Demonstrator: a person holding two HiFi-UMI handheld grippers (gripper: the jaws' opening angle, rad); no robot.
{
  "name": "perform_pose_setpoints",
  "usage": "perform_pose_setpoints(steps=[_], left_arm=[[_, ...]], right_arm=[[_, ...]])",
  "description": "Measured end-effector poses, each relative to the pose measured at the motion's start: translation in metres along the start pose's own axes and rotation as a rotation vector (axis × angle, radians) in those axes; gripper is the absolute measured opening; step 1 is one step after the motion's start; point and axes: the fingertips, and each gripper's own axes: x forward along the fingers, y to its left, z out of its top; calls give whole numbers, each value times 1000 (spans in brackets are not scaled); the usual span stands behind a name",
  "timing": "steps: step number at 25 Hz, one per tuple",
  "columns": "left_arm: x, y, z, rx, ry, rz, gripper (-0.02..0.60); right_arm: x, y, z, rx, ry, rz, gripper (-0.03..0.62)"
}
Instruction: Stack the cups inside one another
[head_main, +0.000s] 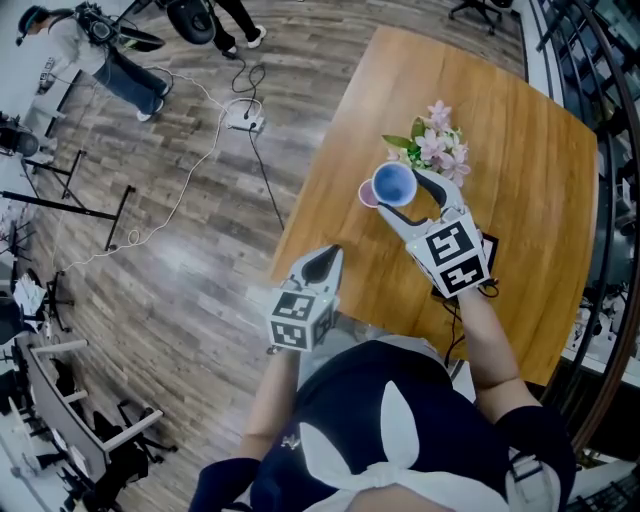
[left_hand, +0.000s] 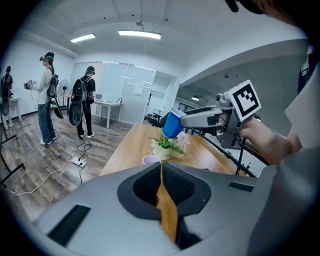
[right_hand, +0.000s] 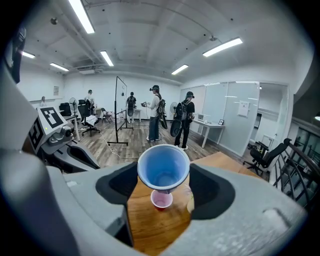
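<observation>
My right gripper (head_main: 407, 197) is shut on a blue cup (head_main: 393, 184), holding it mouth up in the air above the wooden table (head_main: 520, 150). A smaller pink cup (head_main: 366, 197) stands on the table just below and beside the blue one. In the right gripper view the blue cup (right_hand: 163, 166) fills the space between the jaws, and the pink cup (right_hand: 161, 199) shows under it. My left gripper (head_main: 324, 263) hovers at the table's near left edge, shut and holding nothing. From the left gripper view I see the blue cup (left_hand: 172, 124) raised above the pink cup (left_hand: 150, 160).
A pot of pink flowers (head_main: 434, 142) stands right behind the cups. A black cable (head_main: 492, 285) lies on the table by my right hand. Off the table to the left, people (head_main: 110, 60), a power strip with cords (head_main: 244, 122) and stands occupy the wooden floor.
</observation>
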Motion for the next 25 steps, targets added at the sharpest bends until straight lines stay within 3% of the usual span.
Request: perform_pose_setpoints(steps=[25], left_arm=[[18,52,1,-14,51,-28,26]], right_arm=[[72,-9,-52,101,121,-10,318]])
